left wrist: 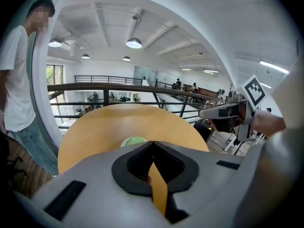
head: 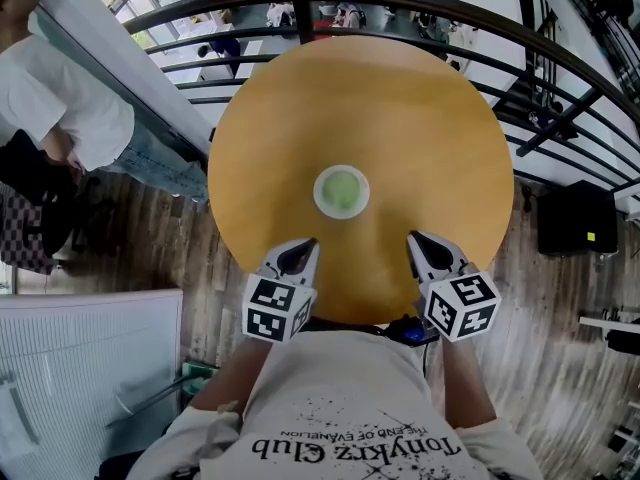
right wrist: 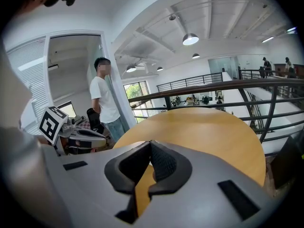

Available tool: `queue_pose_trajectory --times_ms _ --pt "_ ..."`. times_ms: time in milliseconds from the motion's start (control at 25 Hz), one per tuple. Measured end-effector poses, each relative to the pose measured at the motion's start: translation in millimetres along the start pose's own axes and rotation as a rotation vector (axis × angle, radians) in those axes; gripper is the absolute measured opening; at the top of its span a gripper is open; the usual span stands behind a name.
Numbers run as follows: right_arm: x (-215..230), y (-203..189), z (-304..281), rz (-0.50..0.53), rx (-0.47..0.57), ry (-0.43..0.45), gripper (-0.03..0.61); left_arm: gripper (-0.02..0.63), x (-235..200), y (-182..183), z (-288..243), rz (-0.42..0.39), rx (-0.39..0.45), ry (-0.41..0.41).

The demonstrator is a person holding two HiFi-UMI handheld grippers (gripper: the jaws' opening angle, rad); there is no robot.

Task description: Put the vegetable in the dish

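A white dish (head: 320, 194) stands at the middle of the round wooden table (head: 420, 118). A pale green vegetable (head: 342, 189) lies inside it. In the left gripper view the dish (left wrist: 134, 140) peeks just over my shut jaws. My left gripper (head: 310, 244) hovers over the table's near edge, left of and nearer than the dish, shut and empty. My right gripper (head: 412, 237) hovers at the same edge to the dish's right, its jaws also closed on nothing. The right gripper view shows only bare tabletop (right wrist: 209, 132) beyond the jaws.
A dark metal railing (head: 400, 8) curves round the table's far side. A person in a white shirt (head: 60, 108) stands at the left, close to the table. A black box (head: 575, 218) sits on the wood floor at the right, a white panel (head: 80, 368) at lower left.
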State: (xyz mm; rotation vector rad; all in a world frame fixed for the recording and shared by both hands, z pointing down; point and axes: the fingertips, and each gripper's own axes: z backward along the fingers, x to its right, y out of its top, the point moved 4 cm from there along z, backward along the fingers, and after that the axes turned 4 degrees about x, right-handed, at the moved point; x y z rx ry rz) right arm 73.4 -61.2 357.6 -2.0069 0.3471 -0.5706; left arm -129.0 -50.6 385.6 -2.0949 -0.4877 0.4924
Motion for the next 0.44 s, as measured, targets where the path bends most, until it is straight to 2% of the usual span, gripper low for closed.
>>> queue_pose_trajectory --times_ms 440 --pt "-7 -10 11 -0.007 -0.011 -0.002 0.023 0.023 9 -6 11 0.015 -0.014 -0.014"
